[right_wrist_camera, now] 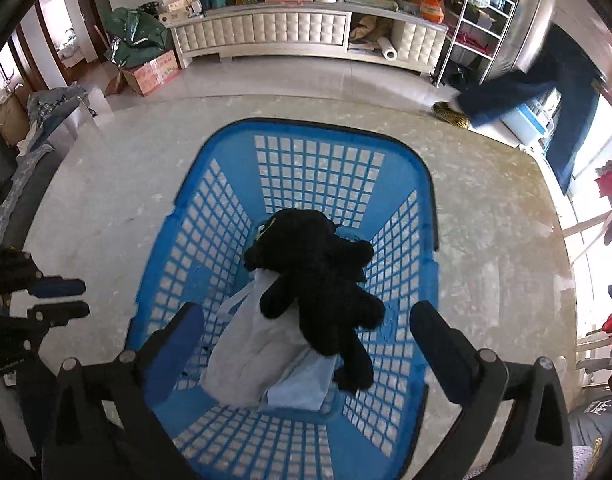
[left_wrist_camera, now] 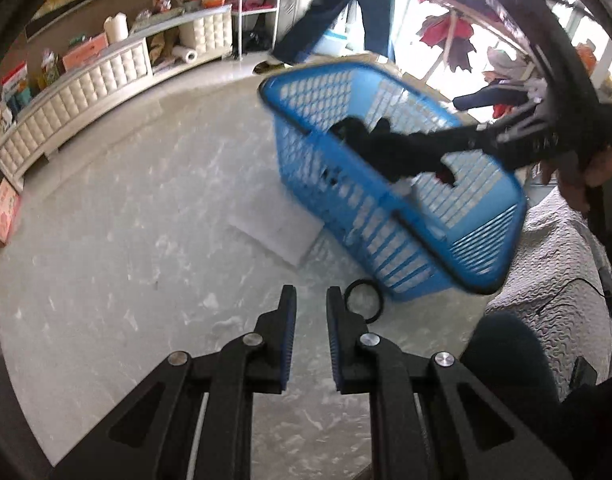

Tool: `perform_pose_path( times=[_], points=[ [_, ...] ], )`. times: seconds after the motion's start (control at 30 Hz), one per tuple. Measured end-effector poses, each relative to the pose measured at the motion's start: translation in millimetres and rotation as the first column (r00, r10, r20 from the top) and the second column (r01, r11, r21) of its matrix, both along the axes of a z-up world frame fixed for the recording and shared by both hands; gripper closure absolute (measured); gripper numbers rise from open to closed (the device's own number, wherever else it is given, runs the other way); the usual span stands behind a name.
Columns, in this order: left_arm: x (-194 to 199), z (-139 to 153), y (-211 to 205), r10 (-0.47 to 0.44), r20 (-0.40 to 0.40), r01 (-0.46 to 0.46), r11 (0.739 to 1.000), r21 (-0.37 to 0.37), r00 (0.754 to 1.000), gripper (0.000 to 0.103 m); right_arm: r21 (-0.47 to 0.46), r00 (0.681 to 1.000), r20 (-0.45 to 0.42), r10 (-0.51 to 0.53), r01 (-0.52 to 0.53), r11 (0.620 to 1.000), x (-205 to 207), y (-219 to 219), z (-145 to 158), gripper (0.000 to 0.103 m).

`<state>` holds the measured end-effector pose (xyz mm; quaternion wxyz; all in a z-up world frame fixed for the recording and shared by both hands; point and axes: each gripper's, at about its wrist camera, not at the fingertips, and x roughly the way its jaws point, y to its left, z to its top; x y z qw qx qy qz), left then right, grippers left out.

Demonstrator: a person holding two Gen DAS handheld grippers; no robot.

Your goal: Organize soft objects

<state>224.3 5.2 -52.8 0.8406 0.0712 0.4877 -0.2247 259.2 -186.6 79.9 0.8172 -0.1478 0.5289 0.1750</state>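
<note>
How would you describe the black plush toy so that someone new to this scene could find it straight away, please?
Find the pale marble-patterned table, then the blue plastic lattice basket standing on it. Inside the basket lies the black plush toy, sprawled partly over a pale blue folded cloth. It is the only dark, furry thing in the basket; the cloth under it is light and flat.

Passer-by [right_wrist_camera: 546,92] blurred, cut off above legs; light cloth [right_wrist_camera: 258,356] partly hidden under black plush toy [right_wrist_camera: 322,280].
</note>
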Motion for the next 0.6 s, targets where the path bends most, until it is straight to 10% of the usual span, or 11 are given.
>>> perform_pose_path(
  times=[0.6],
  points=[
    [18.9,26.2,-91.5,-0.131,0.023,0.131,0.991,0.002,0.991,0.09,0.071,0.971,0.052,-0.232,0.228,0.971,-65.3,-82.2,6.1,0.0]
  ],
)
